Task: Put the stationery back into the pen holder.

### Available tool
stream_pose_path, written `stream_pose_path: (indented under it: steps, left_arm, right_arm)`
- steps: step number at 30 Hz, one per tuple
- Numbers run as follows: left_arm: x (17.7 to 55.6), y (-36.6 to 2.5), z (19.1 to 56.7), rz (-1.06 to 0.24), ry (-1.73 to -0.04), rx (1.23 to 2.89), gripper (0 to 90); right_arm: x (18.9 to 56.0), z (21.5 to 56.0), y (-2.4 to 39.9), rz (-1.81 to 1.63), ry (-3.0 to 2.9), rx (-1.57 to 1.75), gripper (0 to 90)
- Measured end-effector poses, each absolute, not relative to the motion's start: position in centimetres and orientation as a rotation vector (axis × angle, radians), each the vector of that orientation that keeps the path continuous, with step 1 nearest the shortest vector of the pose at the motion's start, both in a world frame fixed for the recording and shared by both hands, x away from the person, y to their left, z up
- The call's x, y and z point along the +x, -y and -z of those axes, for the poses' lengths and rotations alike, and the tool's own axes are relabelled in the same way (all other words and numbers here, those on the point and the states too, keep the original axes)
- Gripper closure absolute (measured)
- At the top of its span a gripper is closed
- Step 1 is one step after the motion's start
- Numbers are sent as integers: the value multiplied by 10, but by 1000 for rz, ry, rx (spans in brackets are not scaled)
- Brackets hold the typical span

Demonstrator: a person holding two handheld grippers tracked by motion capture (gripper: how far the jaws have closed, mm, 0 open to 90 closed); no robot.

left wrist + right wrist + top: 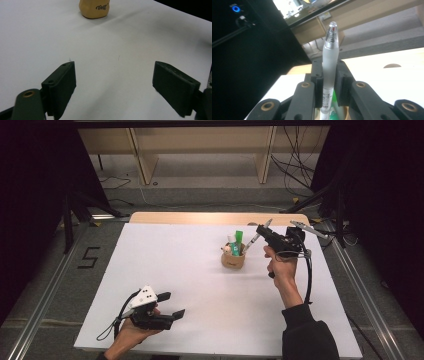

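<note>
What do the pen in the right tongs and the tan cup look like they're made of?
The pen looks like frosted translucent plastic with a clear tip: light passes through the barrel. The tan cup looks matte, maybe ceramic or moulded plastic; its smooth, rounded, dull surface leaves that open.

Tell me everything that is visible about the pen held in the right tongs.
The pen has a frosted, translucent white barrel, a clear tip with a spring and a little red inside, and a printed label lower down. The right tongs are shut on its barrel, with both pads pressing it. In the high view it slants above the tan cup, its lower end toward the cup's mouth; whether it touches the things inside cannot be told.
</note>
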State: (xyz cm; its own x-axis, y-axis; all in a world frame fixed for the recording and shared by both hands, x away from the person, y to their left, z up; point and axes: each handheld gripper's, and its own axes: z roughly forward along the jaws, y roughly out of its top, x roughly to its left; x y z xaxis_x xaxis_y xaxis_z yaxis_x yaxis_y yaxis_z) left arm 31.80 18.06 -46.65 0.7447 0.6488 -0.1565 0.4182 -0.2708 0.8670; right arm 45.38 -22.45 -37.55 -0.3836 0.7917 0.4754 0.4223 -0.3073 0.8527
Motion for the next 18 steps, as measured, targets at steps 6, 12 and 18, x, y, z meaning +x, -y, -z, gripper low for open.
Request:
stream_pose_path:
  steps: [6,12,18]
  left_arm:
    - [319,-180,468,-291,-811,1903,185]
    - [319,-182,466,-294,-805,1884,184]
    - [319,-183,464,-290,-807,1871,182]
  right_arm:
    - [466,382,216,-1659,-1652,1530,801]
    - [474,388,211,-1623,-1659,1555,801]
    - [480,391,206,-1575,-1679,1551,801]
